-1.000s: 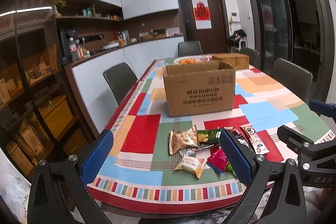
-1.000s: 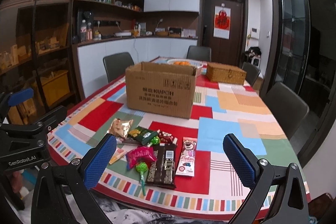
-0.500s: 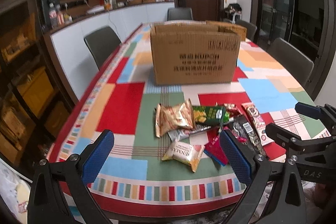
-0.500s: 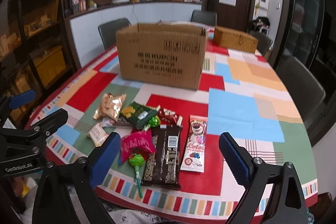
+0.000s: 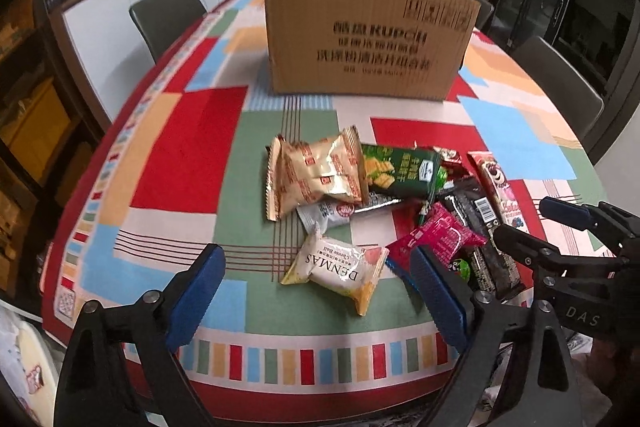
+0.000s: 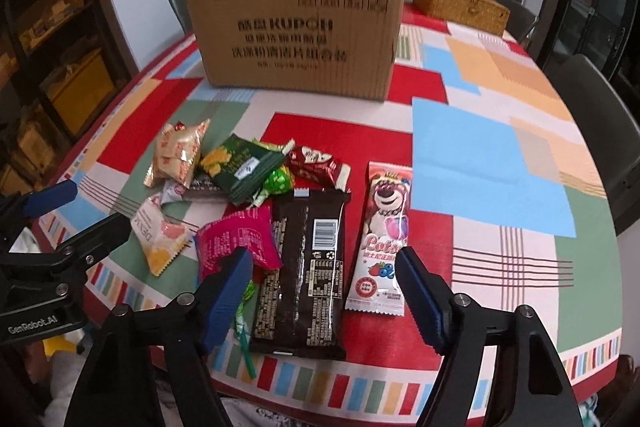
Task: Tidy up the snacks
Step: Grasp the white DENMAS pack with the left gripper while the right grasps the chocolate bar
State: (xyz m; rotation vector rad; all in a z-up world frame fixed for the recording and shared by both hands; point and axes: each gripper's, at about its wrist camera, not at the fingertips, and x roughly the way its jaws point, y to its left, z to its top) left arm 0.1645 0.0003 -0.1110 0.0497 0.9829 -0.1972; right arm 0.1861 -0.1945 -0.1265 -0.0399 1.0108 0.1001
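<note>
A pile of snack packets lies near the front edge of the table. My left gripper [image 5: 316,287] is open just above and short of a white Denmas packet [image 5: 336,267], with a gold packet [image 5: 316,175] and a green packet [image 5: 400,171] behind it. My right gripper [image 6: 324,275] is open over the near end of a dark chocolate bar [image 6: 308,267]; a pink Lotso packet [image 6: 384,231] lies at its right finger and a magenta packet [image 6: 236,239] at its left. An open cardboard box [image 6: 296,35] stands behind the pile.
The table has a colourful patchwork cloth [image 6: 480,155]. A wicker basket [image 6: 460,3] sits behind the box at the right. Dark chairs [image 5: 168,15] stand along both sides. The right gripper shows at the right edge of the left wrist view [image 5: 568,239].
Both grippers have moved forward and down toward the snack pile, which now fills the lower view. Both stay open.
</note>
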